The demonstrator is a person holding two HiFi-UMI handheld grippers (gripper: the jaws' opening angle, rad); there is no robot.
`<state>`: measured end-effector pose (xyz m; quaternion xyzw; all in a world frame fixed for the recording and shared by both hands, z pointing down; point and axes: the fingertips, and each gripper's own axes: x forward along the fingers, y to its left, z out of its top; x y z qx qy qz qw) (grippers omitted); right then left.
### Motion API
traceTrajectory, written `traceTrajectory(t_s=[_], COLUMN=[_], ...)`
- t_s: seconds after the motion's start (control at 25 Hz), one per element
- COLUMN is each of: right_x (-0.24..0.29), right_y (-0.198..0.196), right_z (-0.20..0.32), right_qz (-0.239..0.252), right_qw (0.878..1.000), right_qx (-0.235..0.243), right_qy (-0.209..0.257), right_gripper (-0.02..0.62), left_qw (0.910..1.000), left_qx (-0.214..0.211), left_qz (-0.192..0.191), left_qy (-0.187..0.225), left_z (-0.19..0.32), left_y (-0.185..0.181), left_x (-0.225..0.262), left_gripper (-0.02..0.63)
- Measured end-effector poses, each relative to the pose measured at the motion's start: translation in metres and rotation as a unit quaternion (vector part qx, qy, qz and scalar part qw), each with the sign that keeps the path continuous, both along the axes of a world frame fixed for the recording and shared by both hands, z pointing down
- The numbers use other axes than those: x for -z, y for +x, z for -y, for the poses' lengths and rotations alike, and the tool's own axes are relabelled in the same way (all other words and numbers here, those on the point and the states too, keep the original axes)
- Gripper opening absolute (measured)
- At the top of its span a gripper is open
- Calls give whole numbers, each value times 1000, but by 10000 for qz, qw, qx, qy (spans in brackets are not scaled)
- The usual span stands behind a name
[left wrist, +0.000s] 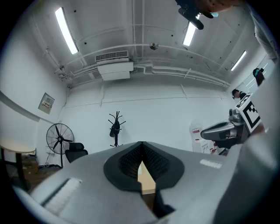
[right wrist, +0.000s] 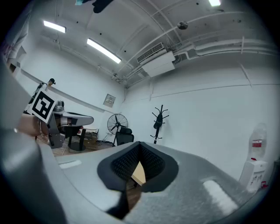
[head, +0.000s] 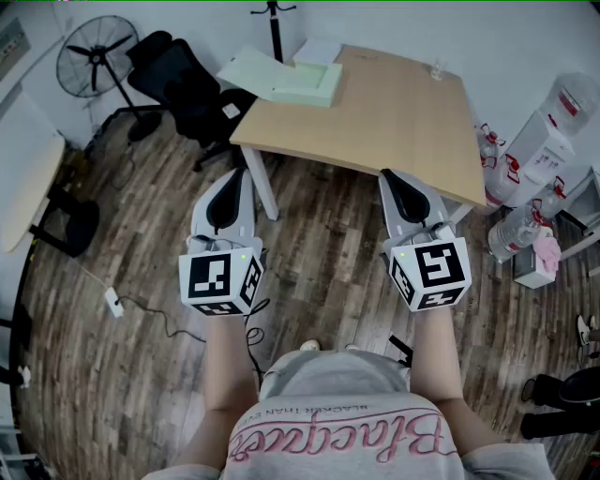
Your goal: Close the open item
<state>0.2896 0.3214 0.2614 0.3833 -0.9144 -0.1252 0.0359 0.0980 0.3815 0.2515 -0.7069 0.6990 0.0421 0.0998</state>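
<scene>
A pale green box [head: 298, 80] lies at the far left corner of the wooden table [head: 394, 122], with its lid flap spread open to the left. Both grippers hang over the floor in front of the table, well short of the box. My left gripper [head: 232, 180] points at the table's near left corner; its jaws meet with nothing between them [left wrist: 141, 148]. My right gripper [head: 392, 178] sits by the table's near edge, jaws also together and empty [right wrist: 140, 146]. Through each pair of jaws only a sliver of the tabletop shows.
A black office chair [head: 183, 80] and a standing fan [head: 94, 61] are left of the table, with a coat stand [head: 274, 19] behind it. Water bottles [head: 553, 131] stand at the right. A cable with a plug [head: 114, 302] trails over the wooden floor.
</scene>
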Motion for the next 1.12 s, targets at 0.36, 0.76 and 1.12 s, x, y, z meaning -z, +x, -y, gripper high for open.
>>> traceTrajectory(t_s=[0.36, 0.76, 1.12], right_x=[-8, -22, -23], right_y=[-25, -54, -86], right_z=[1, 54, 144], right_qz=[-76, -37, 58], right_qw=[9999, 9999, 9996], right_qx=[-93, 63, 258], right_qy=[80, -76, -50], right_gripper=[2, 2, 3], left_qw=[9998, 9992, 9971], left_qx=[125, 260, 613], left_qz=[-153, -279, -407], left_qy=[42, -129, -174], left_z=[-3, 43, 121], left_y=[-38, -66, -104], left_x=[-7, -25, -26], left_gripper=[18, 17, 17])
